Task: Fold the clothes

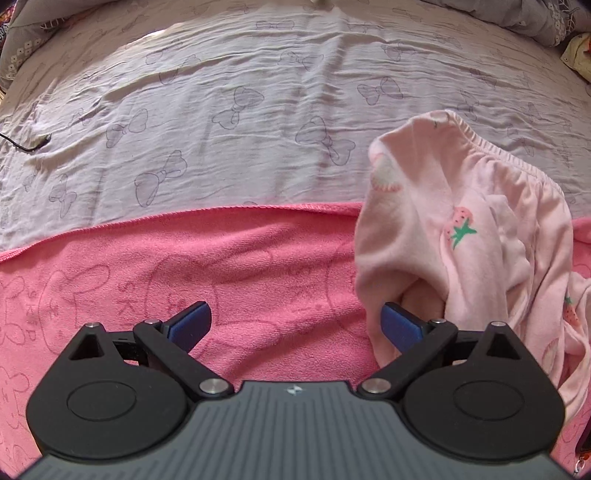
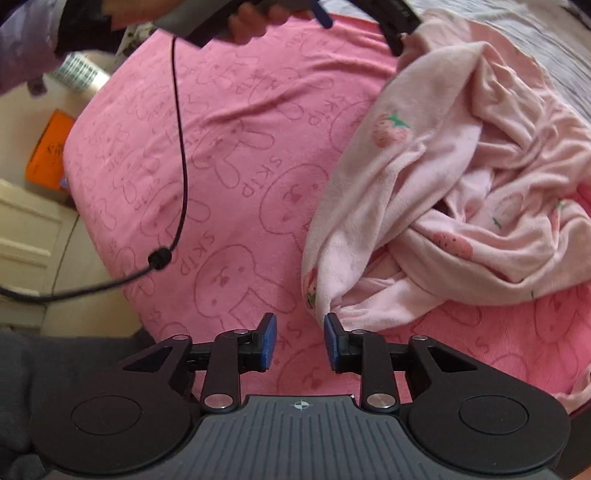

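Note:
Pale pink strawberry-print pants [image 1: 461, 229] lie crumpled on a bright pink towel [image 1: 221, 273], the elastic waistband raised at the far side. My left gripper [image 1: 295, 325] is open wide; its right finger [image 1: 400, 326] touches the garment's near edge, nothing between the jaws. In the right wrist view the pants [image 2: 461, 192] lie bunched and twisted at the right. My right gripper [image 2: 300, 341] is open, and its right finger [image 2: 332, 343] sits against a corner of the fabric. The left gripper also shows at the top of the right wrist view [image 2: 354, 26].
The towel [image 2: 221, 166] lies on a bed with a lilac bow-print sheet [image 1: 240, 110]. A black cable [image 2: 181, 155] hangs over the towel's left part. Beyond the bed edge are a floor, an orange packet [image 2: 48, 151] and a cream cabinet [image 2: 26, 236].

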Available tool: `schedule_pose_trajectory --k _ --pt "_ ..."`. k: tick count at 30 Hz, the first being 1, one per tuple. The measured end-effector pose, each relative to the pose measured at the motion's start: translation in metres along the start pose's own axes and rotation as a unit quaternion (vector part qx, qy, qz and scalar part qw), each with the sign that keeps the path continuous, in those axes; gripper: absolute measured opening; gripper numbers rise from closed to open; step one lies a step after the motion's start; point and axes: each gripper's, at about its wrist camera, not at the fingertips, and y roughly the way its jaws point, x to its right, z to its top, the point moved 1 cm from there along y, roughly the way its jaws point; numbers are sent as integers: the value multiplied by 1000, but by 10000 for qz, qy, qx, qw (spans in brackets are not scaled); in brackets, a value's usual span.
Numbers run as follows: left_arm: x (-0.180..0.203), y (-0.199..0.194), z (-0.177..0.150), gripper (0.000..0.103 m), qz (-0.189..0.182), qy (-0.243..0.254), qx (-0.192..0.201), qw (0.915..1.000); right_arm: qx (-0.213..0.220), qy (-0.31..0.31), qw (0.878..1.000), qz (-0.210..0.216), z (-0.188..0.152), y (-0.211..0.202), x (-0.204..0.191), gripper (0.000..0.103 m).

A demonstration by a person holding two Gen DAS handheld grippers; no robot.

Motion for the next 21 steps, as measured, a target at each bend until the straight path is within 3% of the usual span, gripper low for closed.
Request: schedule_pose_trajectory --k 1,4,7,9,11,12,13,14,15,19,21 --pt "4 4 2 100 29 -24 19 10000 269 226 9993 -90 2 -5 9 63" --pt "15 18 8 100 122 -119 67 9998 1078 817 9882 -717 19 -19 40 67" --pt "21 36 19 99 143 -384 -3 9992 1785 1455 9599 -1596 44 -27 89 67" --pt "24 45 22 96 124 -505 -22 9986 2110 1909 9393 -1917 64 -25 127 68" --pt "26 34 17 74 -24 -356 131 9993 2135 2368 9246 -2087 84 -13 166 69" --pt "27 27 14 51 -146 -268 205 9993 2071 2582 9193 -2130 93 -5 185 69" --pt "25 19 10 18 -261 -252 268 9990 1924 2763 9177 -2110 98 6 198 48" --pt "18 9 5 8 -364 -356 313 9982 1757 2934 9166 -2074 104 17 209 25" --pt "11 0 1 8 -468 -460 357 9972 1797 2790 9194 -2112 107 16 201 8" --pt "-33 -51 -26 7 -766 -1000 673 9898 2177 1710 9337 -2272 116 -2 142 8" --pt "-57 -82 -46 7 -724 -1219 827 9864 2416 892 9440 -2064 118 -20 98 8"
